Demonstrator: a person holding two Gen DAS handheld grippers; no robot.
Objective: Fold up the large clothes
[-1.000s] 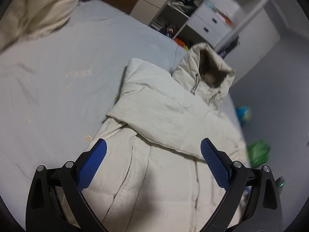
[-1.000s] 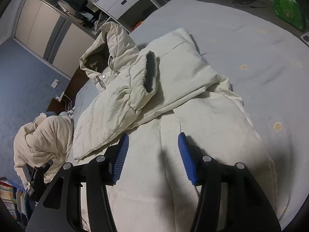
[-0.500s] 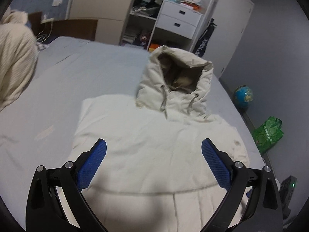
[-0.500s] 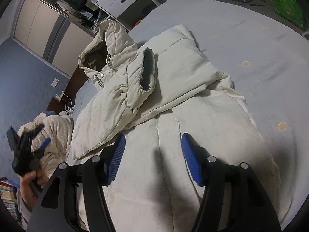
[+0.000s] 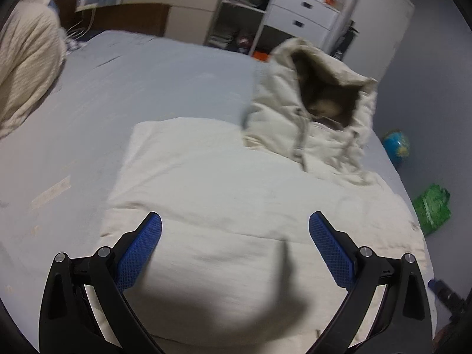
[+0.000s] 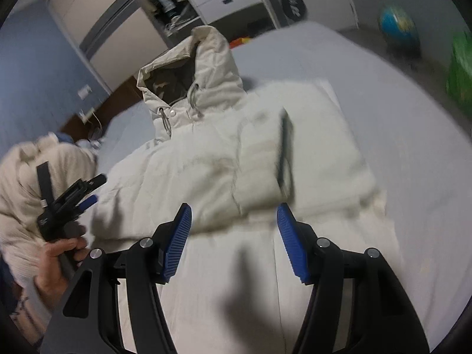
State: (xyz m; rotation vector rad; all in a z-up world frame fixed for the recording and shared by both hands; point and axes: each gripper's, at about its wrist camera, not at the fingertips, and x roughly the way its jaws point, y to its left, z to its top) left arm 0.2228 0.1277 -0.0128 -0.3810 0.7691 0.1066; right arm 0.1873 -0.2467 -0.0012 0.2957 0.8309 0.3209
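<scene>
A: Where is the coat?

B: The cream hooded puffer coat (image 6: 242, 153) lies flat on the bed (image 5: 165, 76), front up, hood (image 5: 318, 94) at the far end by the white drawers (image 5: 301, 14). Both sleeves look folded in across the chest; in the right wrist view one sleeve (image 6: 259, 159) lies crosswise, its dark cuff opening turned to the right. The long lower body runs toward the near edge.

A: And the tools?

B: The left gripper (image 5: 235, 246) hangs over the near half of the coat, jaws wide apart, nothing between them. The right gripper (image 6: 234, 236) hovers over the lower body just near of the folded sleeve, jaws partly apart and empty. Neither one touches the fabric, as far as I can tell. The right wrist view also catches a hand (image 6: 56, 265) gripping the left tool's handle at the left, beside a cream knitted blanket (image 6: 20, 183).

A: So which step is this?

B: I'd say sleeves done, body fold pending. Next would be to bring both grippers down to the hem at the near edge, one at each corner, pinch through the padding and carry it up toward the hood. The hem itself is out of view, so the corners must be found first.
</scene>
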